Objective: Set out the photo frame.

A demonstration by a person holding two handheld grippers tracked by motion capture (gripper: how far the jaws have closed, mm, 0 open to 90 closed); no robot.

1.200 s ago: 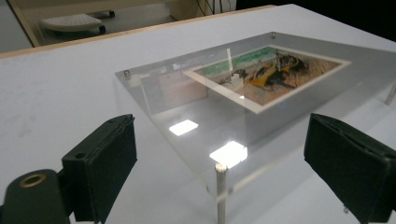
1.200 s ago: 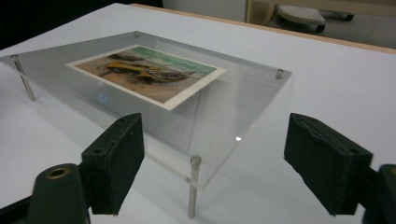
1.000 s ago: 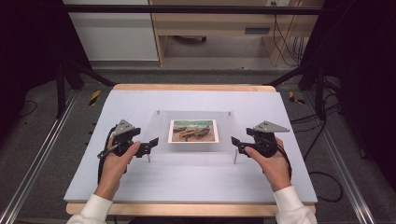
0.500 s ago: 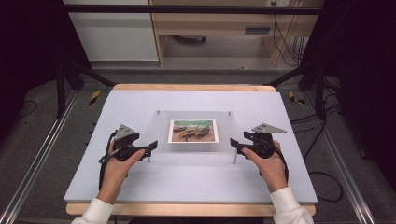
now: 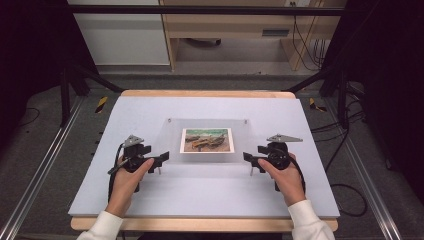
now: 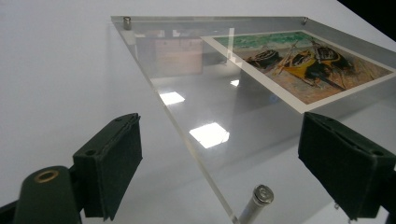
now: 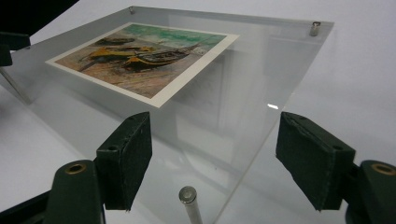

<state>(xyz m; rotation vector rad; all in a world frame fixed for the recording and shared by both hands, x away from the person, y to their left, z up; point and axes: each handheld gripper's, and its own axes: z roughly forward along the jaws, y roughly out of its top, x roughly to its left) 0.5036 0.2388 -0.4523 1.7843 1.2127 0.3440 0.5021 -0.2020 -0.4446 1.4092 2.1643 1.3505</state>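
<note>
Hands hold both spread claws level at the acrylic frame's near corners.

So it's a clear acrylic frame, a see-through rectangular panel lying flat in the middle of the desk, propped a bit off the surface on small metal standoff pins at the corners. Sandwiched in it is a white-bordered print of boats on a beach, sitting roughly centred, face up, pretty glossy with reflections.
</note>
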